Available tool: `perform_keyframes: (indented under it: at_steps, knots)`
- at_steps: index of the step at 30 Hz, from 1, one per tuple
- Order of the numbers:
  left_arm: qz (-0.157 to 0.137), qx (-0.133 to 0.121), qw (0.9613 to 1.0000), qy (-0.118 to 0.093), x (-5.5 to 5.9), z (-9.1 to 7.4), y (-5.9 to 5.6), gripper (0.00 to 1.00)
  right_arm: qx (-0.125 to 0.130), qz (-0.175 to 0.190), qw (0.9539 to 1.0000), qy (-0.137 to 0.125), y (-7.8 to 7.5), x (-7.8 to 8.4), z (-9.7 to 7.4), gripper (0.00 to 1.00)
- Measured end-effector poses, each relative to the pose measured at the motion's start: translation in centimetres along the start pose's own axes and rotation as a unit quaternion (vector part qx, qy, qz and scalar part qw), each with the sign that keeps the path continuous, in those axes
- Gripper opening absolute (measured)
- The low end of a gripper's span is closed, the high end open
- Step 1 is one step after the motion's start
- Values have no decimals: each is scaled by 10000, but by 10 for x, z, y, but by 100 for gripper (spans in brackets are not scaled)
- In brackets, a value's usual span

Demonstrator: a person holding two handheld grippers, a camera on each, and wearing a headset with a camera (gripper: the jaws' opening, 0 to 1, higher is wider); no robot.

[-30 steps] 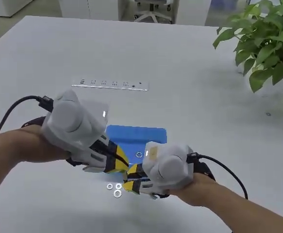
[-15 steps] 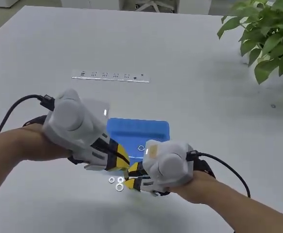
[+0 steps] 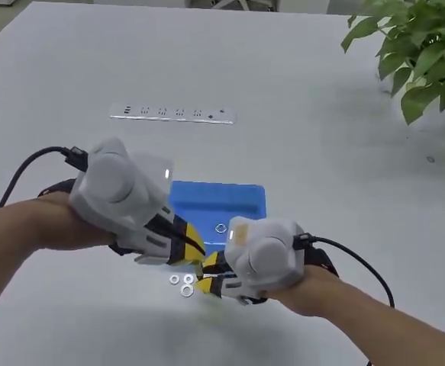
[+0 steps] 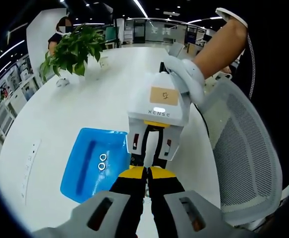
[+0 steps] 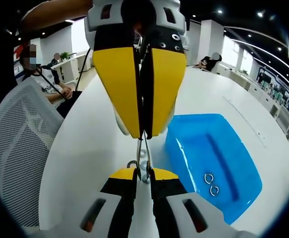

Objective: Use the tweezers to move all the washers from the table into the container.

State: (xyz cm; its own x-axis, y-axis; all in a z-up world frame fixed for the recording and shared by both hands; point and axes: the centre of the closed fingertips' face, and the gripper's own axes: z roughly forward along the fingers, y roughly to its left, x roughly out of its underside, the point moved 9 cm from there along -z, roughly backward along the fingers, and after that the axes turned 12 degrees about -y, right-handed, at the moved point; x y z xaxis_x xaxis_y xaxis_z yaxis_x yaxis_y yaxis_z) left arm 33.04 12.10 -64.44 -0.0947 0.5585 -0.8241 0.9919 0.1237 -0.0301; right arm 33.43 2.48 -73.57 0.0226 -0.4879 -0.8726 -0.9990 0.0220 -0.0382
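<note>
Item: left gripper (image 4: 145,174) and right gripper (image 5: 143,174), nose to nose, both pressed together, pinching the tweezers (image 5: 143,151).
Washers (image 3: 182,284): loose on the table (image 3: 298,114), just beside my tips.
Container (image 3: 245,197): just beyond them.
Handling, as I judge it: lower the points over one rim, then squeeze gently.

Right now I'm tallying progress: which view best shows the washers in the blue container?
The left gripper view: both washers lie inside the blue container. The right gripper view shows both too, nearer its edge. The head view shows one ring.
</note>
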Motion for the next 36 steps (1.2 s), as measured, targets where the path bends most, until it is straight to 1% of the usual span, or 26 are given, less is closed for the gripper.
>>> perform_keyframes:
  at_steps: [2,3,11,17,24,28,31,36]
  knots:
    - [-11,3,10000,19,2,1,0,5,-12,-11,10000,21,1,1,1,12]
    - [-31,7,10000,-22,1,1,1,5,-10,-8,10000,13,1,1,2,12]
    - [-95,-34,9999,-96,2,1,3,5,16,61,10000,-10,0,1,2,12]
    - [-125,17,9998,-133,1,4,2,5,-4,105,9999,43,0,1,1,10]
    - [-111,29,9999,-88,1,2,1,5,-25,82,9999,83,2,1,0,10]
    - [-90,28,9999,-82,0,1,0,5,-15,93,9999,64,3,0,-2,10]
    - [-88,25,9999,-87,-1,0,-1,5,-36,52,9999,99,4,-1,-4,10]
    - [-94,21,9998,-148,-5,-2,-3,5,-35,3,9999,95,4,-4,-7,10]
